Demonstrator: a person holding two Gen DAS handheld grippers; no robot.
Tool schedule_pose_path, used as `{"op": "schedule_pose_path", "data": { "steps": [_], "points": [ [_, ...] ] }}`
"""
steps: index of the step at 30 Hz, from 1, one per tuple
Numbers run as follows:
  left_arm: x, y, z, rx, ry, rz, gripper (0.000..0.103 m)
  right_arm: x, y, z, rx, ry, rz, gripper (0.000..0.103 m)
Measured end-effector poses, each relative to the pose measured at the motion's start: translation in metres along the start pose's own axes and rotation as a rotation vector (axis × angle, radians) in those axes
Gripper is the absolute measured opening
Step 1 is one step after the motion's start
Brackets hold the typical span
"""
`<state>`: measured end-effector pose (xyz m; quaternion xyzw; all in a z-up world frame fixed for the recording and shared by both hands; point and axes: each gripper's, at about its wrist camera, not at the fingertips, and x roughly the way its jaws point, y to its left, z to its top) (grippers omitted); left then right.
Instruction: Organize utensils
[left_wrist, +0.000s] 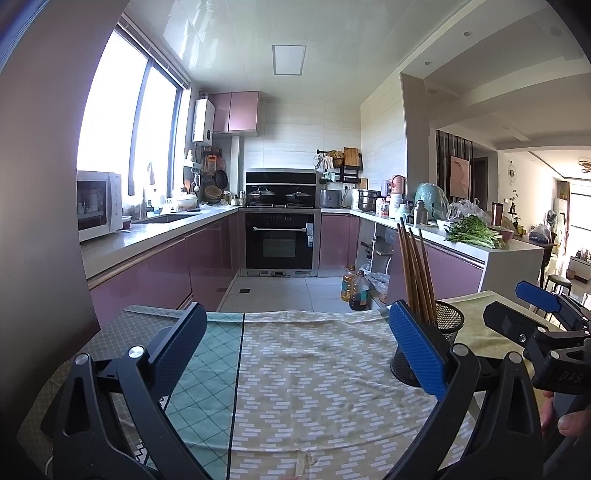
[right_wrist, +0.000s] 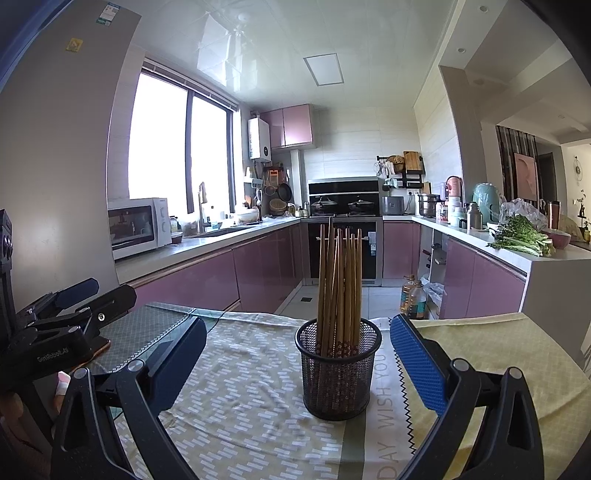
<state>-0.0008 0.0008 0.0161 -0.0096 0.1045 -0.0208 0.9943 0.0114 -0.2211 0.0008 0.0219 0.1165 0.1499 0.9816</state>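
Both grippers gape wide, nothing held: left gripper (left_wrist: 295, 339) over bare cloth, right gripper (right_wrist: 298, 345) w/ the mesh cup (right_wrist: 338, 373) btwn its fingers. Chopsticks (right_wrist: 340, 280) stand bunched inside (upright-ish). Risk: a sideways bump probably tips the light cup, spilling sticks across the tablecloth (right_wrist: 240, 406).

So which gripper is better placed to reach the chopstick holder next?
Probably the right gripper: open, with the mesh holder of chopsticks centred between its fingers. The left gripper, also open, has it off to its right.
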Motion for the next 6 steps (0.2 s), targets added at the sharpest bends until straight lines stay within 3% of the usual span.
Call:
{"op": "schedule_pose_path", "data": {
  "steps": [3, 6],
  "points": [
    [0.01, 0.006, -0.003, -0.009, 0.048, -0.007, 0.097, 0.001, -0.01, -0.003, -0.005, 0.025, -0.019, 0.096],
    [0.023, 0.012, -0.01, -0.004, 0.111, 0.005, 0.097, 0.014, -0.036, -0.01, -0.001, 0.128, -0.069, 0.096]
  ]
}}
